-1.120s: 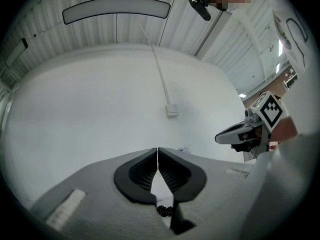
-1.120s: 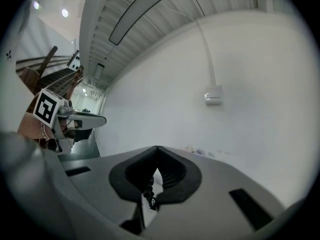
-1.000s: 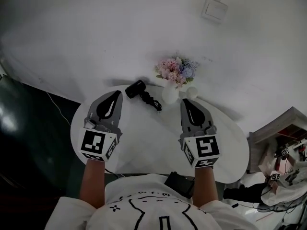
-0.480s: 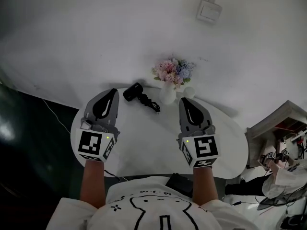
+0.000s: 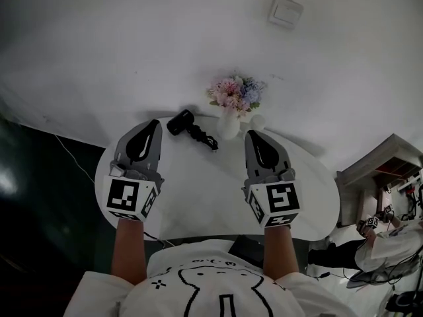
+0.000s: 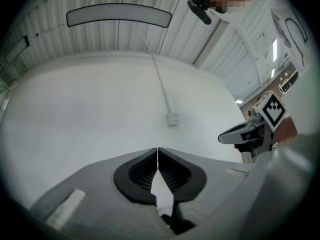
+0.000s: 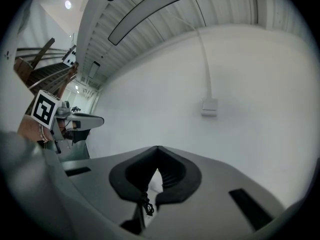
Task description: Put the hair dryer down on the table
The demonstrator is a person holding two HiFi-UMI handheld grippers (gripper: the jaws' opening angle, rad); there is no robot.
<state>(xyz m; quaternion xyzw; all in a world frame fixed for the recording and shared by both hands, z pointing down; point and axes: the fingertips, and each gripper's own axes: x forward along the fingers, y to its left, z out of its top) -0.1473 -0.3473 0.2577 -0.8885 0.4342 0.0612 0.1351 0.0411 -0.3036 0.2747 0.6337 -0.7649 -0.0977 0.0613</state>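
The black hair dryer (image 5: 180, 121) lies on the white round table (image 5: 198, 190) near its far edge, its black cord (image 5: 203, 139) coiled beside it toward the right. My left gripper (image 5: 154, 124) hovers just left of the dryer, apart from it, jaws shut and empty. My right gripper (image 5: 253, 135) hangs over the table's right half, also shut and empty. In the left gripper view the left gripper (image 6: 158, 152) has its jaws meeting against the white wall. The right gripper (image 7: 158, 149) looks the same in the right gripper view.
A white vase (image 5: 229, 127) with pink and blue flowers (image 5: 235, 92) stands right of the dryer, a small white ball-like object (image 5: 258, 121) beside it. A wall box (image 5: 285, 10) with a conduit is on the wall. Shelves and clutter (image 5: 390, 177) lie at the right.
Both grippers have stayed shut and nearly in place. The head view has drifted slightly, so the table and the dryer sit a little higher in the picture. The dryer has not moved on the table.
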